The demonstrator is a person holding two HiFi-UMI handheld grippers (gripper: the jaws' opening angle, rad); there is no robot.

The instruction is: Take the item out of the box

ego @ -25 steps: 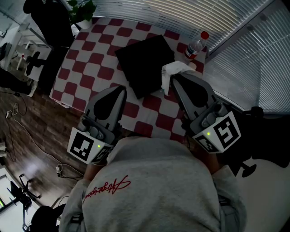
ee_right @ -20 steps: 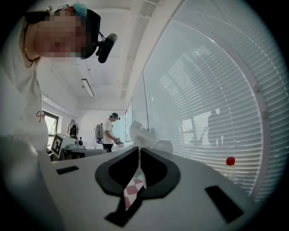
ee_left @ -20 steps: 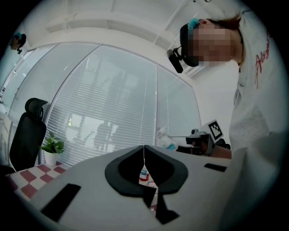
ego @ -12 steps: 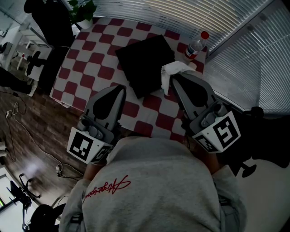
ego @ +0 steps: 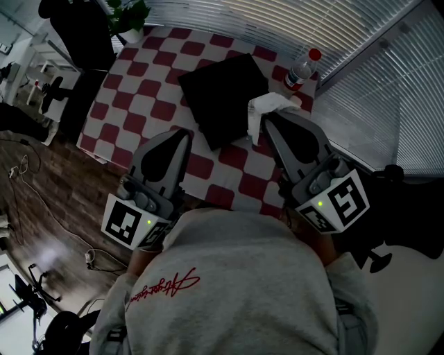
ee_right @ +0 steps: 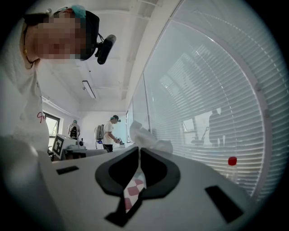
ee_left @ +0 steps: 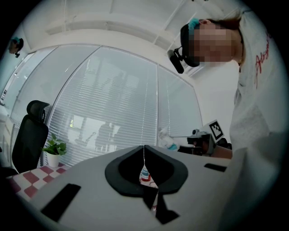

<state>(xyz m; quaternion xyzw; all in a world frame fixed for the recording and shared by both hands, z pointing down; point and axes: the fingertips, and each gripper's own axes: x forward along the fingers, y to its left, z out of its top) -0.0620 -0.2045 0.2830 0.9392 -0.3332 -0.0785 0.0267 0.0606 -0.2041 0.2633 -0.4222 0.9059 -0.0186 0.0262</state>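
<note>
Your right tongs (ego: pixel 262 119) pinch the white crumpled item (ego: pixel 270 104) at their tips, just beside the black box's (ego: pixel 218 97) right edge; your left tongs (ego: pixel 185 132) are pressed together, empty.

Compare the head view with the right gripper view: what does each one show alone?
Head view only: the black box and a potted plant. Right gripper view only: two people standing at the far end of the room. Both: the white tissue pinched in the right tool, the red-capped bottle and the window blinds.
</note>
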